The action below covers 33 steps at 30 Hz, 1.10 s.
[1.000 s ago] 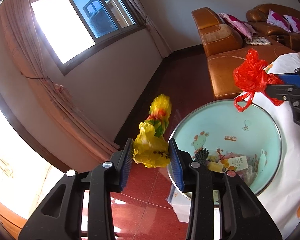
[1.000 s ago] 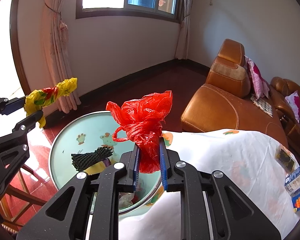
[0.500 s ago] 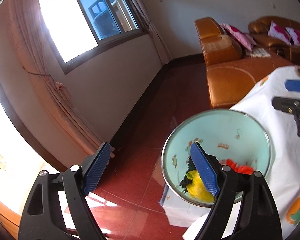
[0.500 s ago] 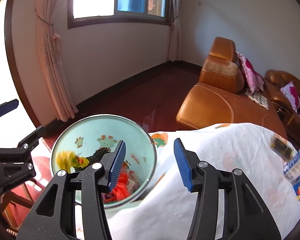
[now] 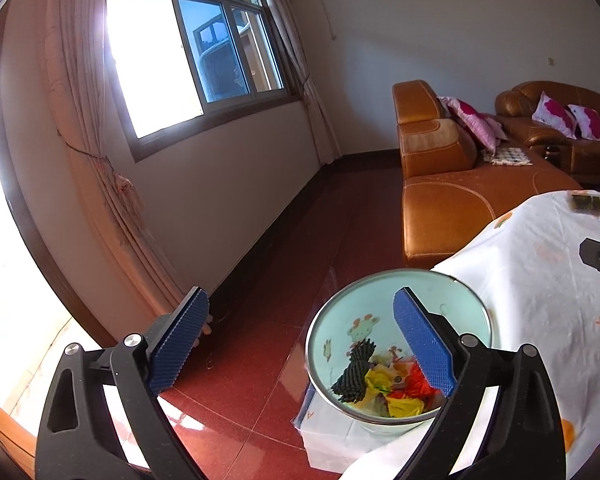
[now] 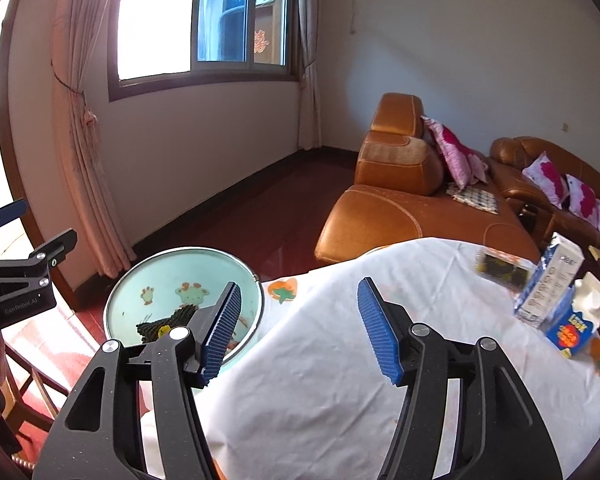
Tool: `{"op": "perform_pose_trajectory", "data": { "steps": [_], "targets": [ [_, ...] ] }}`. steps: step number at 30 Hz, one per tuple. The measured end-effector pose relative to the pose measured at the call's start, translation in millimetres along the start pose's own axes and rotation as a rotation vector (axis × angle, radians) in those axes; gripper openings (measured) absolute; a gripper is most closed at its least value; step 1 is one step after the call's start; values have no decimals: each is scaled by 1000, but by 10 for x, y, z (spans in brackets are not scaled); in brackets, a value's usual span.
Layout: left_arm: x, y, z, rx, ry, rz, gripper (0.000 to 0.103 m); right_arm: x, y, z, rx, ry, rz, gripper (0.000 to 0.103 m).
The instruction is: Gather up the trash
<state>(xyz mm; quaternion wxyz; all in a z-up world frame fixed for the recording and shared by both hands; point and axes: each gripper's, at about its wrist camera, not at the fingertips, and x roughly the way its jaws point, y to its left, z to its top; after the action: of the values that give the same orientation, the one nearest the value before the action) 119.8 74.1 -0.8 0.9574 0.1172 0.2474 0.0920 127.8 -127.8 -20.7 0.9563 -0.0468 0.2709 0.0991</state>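
Note:
A pale green trash bin (image 5: 320, 320) with cartoon prints stands on the floor by the table; in it lie a yellow bag (image 5: 402, 406), a red bag (image 5: 418, 384) and a black foam net (image 5: 354, 372). My left gripper (image 5: 300, 342) hovers above and left of the bin, its jaws opening wide with nothing between them. Over the white tablecloth (image 6: 332, 392), just right of the bin (image 6: 172, 268), my right gripper (image 6: 300, 330) has its jaws opening too, and they hold nothing. Across the bin in the right wrist view is the left gripper (image 6: 20, 276).
Two drink cartons (image 6: 550, 280) (image 6: 572, 322) and a dark packet (image 6: 500, 268) lie on the far right of the table. Orange leather sofas (image 6: 396, 208) with pink cushions stand beyond. A wooden chair (image 6: 24, 392) sits low left; red floor runs to the curtained window wall.
Both grippers let go: the yellow and red bags dropped into the bin. The jaws spread wide, the left gripper rose, and the right one swung rightward over the table.

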Motion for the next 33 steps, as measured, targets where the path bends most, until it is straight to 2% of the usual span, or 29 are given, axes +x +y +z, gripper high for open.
{"op": "perform_pose_trajectory", "data": {
  "steps": [14, 33],
  "targets": [
    [-148, 66, 58, -25, -44, -5, 93, -208, -56, 30, 14, -35, -30, 61],
    [-172, 77, 87, -30, -38, -7, 97, -305, -45, 55, 10, -50, -38, 62]
  ]
}}
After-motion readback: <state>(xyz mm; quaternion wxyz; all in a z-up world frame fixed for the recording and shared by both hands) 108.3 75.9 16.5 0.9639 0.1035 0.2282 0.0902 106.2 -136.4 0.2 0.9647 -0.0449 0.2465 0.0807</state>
